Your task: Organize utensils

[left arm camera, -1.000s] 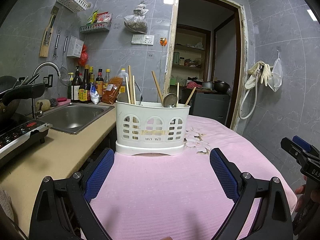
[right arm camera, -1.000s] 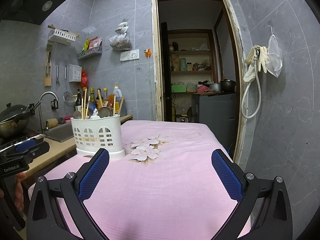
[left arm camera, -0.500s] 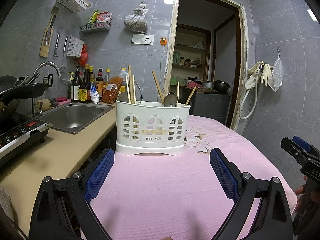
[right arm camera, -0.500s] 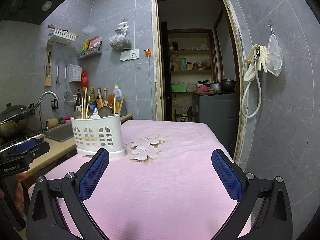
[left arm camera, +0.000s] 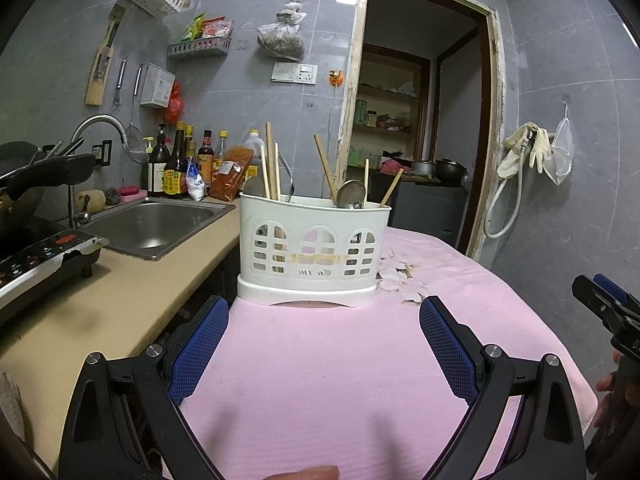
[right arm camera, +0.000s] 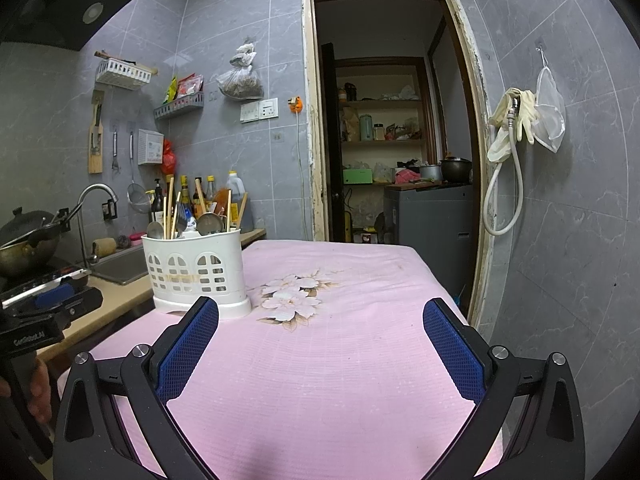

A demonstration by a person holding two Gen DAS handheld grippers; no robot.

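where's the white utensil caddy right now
The white utensil caddy stands upright on the pink cloth at its near-left corner by the counter, centred ahead in the left wrist view and left of the flower print.

Utensil caddy [left arm camera: 314,248] on table [left arm camera: 340,380], sink [left arm camera: 160,224] left.

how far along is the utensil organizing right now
Looks done: wooden chopsticks and metal spoons stand in the white slotted plastic holder on the pink tablecloth. In hand: nothing; left tool and right tool are open. No loose utensils visible.
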